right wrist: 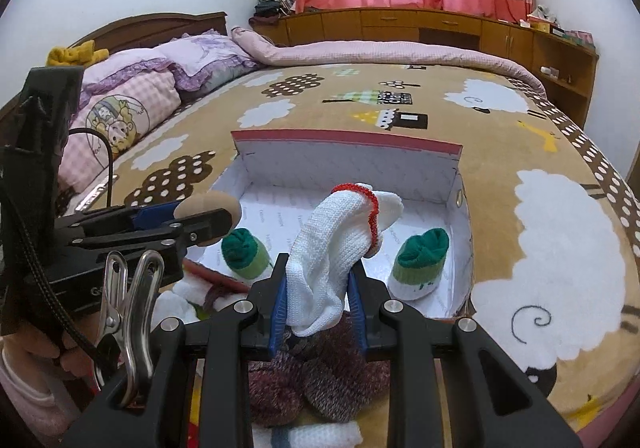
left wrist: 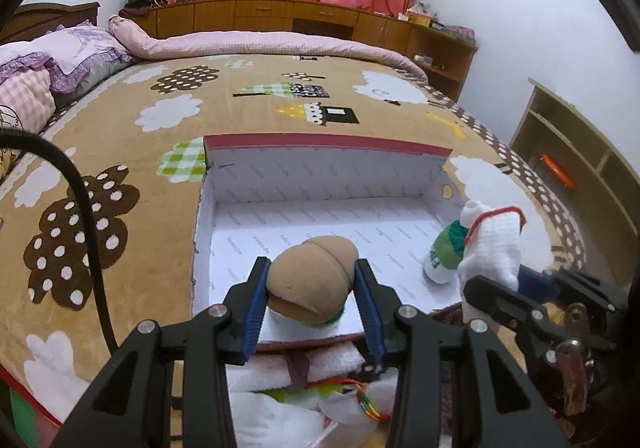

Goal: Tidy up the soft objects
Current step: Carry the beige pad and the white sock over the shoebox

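My left gripper [left wrist: 312, 288] pinches a tan roll [left wrist: 312, 280] just over the near edge of the box [left wrist: 320, 172]. My right gripper [right wrist: 318, 284] squeezes a white sock [right wrist: 336, 240], standing up tall, with the box straight ahead.

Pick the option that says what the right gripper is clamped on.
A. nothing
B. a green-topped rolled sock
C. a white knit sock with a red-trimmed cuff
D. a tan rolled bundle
C: in the right wrist view the right gripper is shut on the white knit sock, whose red-trimmed cuff stands up over the open box.
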